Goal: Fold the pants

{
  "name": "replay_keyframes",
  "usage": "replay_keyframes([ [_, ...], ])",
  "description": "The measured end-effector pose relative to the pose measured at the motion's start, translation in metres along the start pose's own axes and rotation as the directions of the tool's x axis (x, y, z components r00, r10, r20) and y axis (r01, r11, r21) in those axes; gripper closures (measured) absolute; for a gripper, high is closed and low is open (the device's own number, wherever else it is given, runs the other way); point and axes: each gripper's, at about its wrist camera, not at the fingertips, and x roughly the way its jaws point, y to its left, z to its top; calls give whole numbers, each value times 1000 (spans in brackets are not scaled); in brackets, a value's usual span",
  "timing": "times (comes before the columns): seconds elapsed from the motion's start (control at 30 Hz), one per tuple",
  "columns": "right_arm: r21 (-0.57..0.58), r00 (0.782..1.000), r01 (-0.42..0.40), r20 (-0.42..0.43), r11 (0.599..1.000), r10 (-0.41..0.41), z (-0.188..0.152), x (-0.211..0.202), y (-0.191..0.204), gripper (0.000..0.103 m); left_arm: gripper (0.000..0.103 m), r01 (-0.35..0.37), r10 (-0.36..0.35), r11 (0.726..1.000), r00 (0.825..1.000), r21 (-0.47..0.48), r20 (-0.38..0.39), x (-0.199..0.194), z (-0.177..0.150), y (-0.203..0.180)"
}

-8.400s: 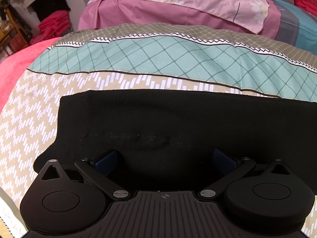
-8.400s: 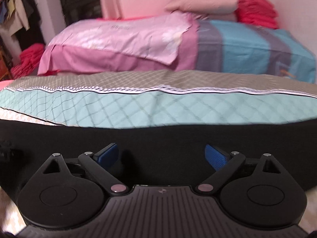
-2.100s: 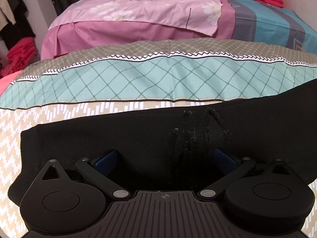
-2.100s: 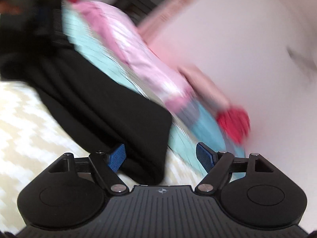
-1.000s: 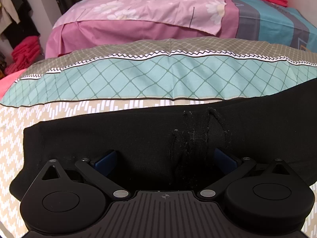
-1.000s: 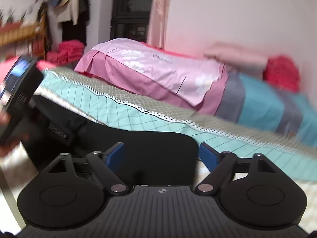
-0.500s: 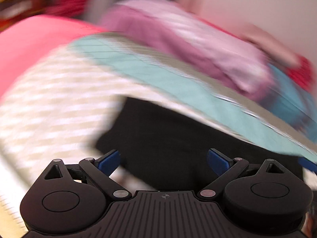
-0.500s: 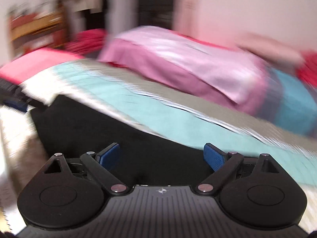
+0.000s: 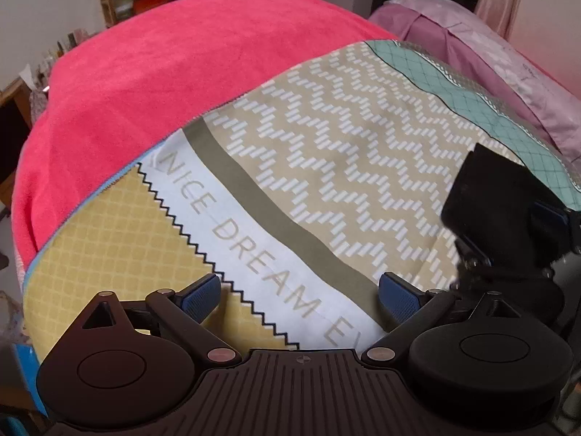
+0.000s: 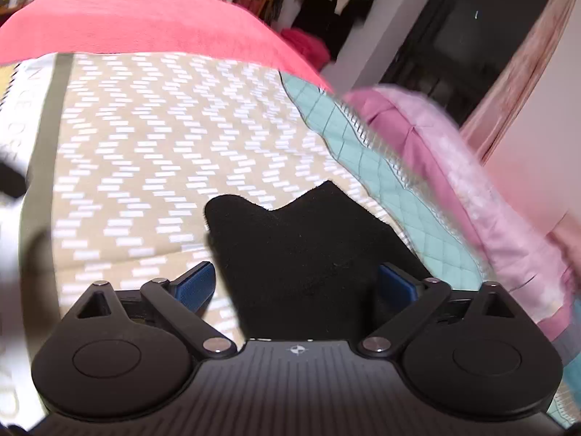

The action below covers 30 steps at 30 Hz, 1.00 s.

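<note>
on the bed [image 9: 326,138] the left gripper [image 9: 299,292] has its jaws wide and empty, while the right gripper [image 10: 296,283] has its jaws closing around the black pants [image 10: 308,250], not yet pressing.

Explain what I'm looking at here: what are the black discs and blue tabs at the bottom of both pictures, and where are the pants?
Each picture comes from a camera mounted on a hand-held two-finger gripper, looking forward along its fingers. The black discs are the gripper's body; the blue tabs are its finger pads. The left gripper stands open over the patterned bedsheet, with nothing between its pads. The right gripper has the black pants between its pads and its jaws are closing; the pads do not visibly press the cloth yet. In the left view, the right gripper and the pants appear at the right edge. A pink blanket covers the far part of the bed.
</note>
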Motion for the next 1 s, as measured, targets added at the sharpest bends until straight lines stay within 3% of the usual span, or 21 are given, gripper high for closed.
replay_keyframes([
  [0.03, 56, 1000, -17, -20, 998, 18, 3, -1, -13, 55, 0, 8, -8, 1000, 1000, 9, -3, -3, -4, -3],
  [0.1, 161, 995, -95, -21, 982, 99, 11, -10, -41, 87, 0, 45, -44, 998, 999, 32, -10, -4, -11, -14],
  [0.2, 357, 978, -207, 55, 911, 201, 17, -43, -91, 87, 0, 160, -159, 982, 987, 98, -19, -8, -19, -48],
  [0.3, 510, 963, -270, 133, 817, 235, 10, -76, -132, 87, 0, 311, -311, 931, 950, 193, -28, -14, -26, -102],
  [0.4, 599, 955, -295, 185, 744, 230, -13, -106, -161, 87, 0, 407, -411, 866, 910, 289, -51, -14, -33, -163],
  [0.47, 629, 955, -296, 217, 719, 203, -31, -126, -174, 87, 0, 433, -427, 851, 900, 296, -89, -1, -35, -198],
  [0.57, 683, 963, -249, 247, 687, 104, -62, -161, -206, 87, 0, 459, -421, 832, 888, 312, -184, 20, -36, -233],
  [0.67, 758, 973, -168, 229, 630, -16, -106, -195, -242, 88, 0, 569, -514, 753, 822, 331, -244, 12, -41, -243],
  [0.77, 817, 979, -47, 153, 575, -137, -165, -224, -265, 87, 0, 610, -565, 681, 790, 405, -240, -11, -46, -246],
  [0.83, 847, 977, 108, 8, 521, -215, -209, -224, -275, 78, 0, 633, -585, 643, 769, 432, -257, -21, -48, -248],
  [0.87, 842, 962, 231, -123, 488, -244, -227, -216, -279, 60, 0, 637, -588, 630, 765, 444, -262, -24, -48, -249],
  [0.9, 841, 938, 325, -230, 433, -259, -244, -214, -284, 49, 0, 638, -589, 620, 763, 456, -267, -27, -48, -250],
  [0.97, 919, 941, 259, -171, 297, -291, -267, -235, -292, 34, 0, 622, -576, 616, 775, 484, -262, -31, -46, -255],
  [1.0, 935, 929, 240, -144, 260, -341, -269, -244, -292, 33, 0, 612, -572, 616, 781, 497, -252, -34, -45, -257],
])
